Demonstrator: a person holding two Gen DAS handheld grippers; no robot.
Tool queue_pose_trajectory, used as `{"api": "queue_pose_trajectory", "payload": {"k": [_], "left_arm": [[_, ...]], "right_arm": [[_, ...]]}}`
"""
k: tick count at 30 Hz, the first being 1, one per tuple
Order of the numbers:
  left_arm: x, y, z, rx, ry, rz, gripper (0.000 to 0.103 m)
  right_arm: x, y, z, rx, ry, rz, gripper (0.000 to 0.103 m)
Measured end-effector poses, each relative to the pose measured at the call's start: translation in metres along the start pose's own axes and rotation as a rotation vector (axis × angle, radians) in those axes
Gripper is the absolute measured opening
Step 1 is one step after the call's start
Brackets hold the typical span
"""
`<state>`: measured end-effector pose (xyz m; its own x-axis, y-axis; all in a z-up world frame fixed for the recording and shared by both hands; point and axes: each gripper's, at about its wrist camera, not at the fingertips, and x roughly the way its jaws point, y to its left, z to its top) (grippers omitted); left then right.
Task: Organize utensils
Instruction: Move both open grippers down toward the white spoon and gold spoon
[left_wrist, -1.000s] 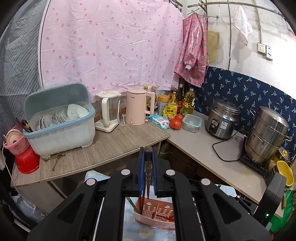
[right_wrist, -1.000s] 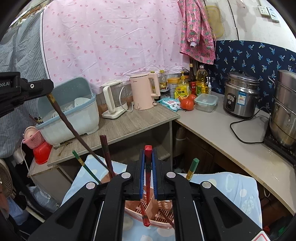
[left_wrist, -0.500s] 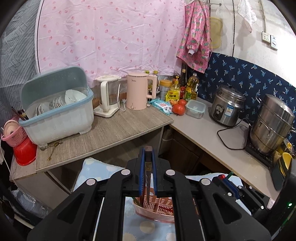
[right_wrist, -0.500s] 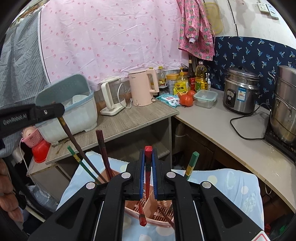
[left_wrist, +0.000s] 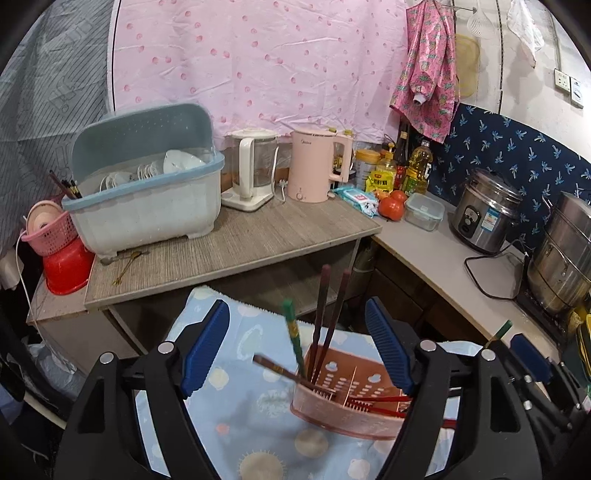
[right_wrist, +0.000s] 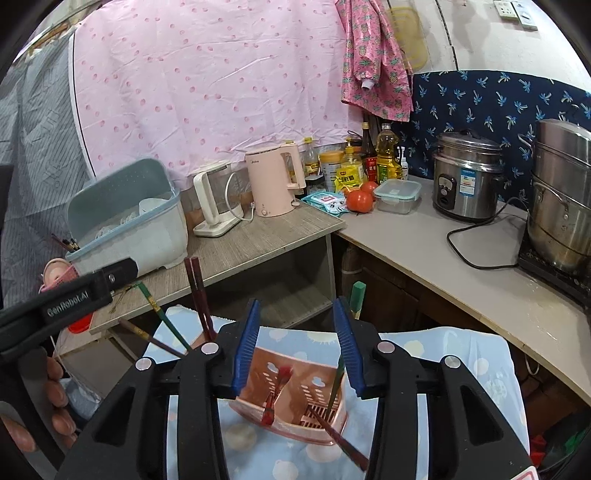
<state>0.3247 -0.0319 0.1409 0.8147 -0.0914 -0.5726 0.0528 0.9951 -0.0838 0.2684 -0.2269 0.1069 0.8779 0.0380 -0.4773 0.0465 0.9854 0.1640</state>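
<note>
Both grippers over the pink utensil basket (left_wrist: 343, 410) on the blue cloth (left_wrist: 236, 406) now. Left gripper (left_wrist: 295, 350): jaws opening, spread wide, dark chopsticks (left_wrist: 321, 317) standing loose between them in the basket's left end. Right gripper (right_wrist: 297, 347): jaws opening, a red chopstick (right_wrist: 275, 391) free between them. Counter edge (right_wrist: 424, 269) well behind.

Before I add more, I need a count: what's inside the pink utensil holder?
The pink utensil holder holds several chopsticks: dark brown, green and red. Its walls and the jaws hide their lower ends, so no exact count.
</note>
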Motion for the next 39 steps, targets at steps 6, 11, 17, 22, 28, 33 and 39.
{"api": "queue_pose_trajectory", "payload": {"k": [6, 11, 17, 22, 28, 33, 39], "left_arm": [[-0.003, 0.002, -0.023, 0.006, 0.034, 0.011, 0.072], [-0.011, 0.001, -0.039, 0.013, 0.055, 0.006, 0.072], [-0.022, -0.001, -0.063, 0.027, 0.081, 0.004, 0.072], [-0.030, -0.002, -0.080, 0.030, 0.103, -0.001, 0.072], [-0.042, -0.006, -0.102, 0.040, 0.121, -0.001, 0.072], [-0.048, -0.008, -0.123, 0.042, 0.147, -0.003, 0.072], [-0.053, -0.009, -0.150, 0.052, 0.182, 0.008, 0.072]], "right_arm": [[-0.018, -0.006, -0.012, 0.022, 0.000, 0.005, 0.043], [-0.033, -0.005, -0.027, 0.014, 0.003, -0.004, 0.044], [-0.054, -0.003, -0.048, 0.000, 0.006, -0.017, 0.044], [-0.068, -0.002, -0.066, -0.009, 0.022, -0.017, 0.044], [-0.081, -0.002, -0.090, -0.013, 0.045, -0.025, 0.044], [-0.089, -0.005, -0.115, -0.016, 0.078, -0.041, 0.044], [-0.091, -0.009, -0.147, -0.008, 0.146, -0.044, 0.044]]}}
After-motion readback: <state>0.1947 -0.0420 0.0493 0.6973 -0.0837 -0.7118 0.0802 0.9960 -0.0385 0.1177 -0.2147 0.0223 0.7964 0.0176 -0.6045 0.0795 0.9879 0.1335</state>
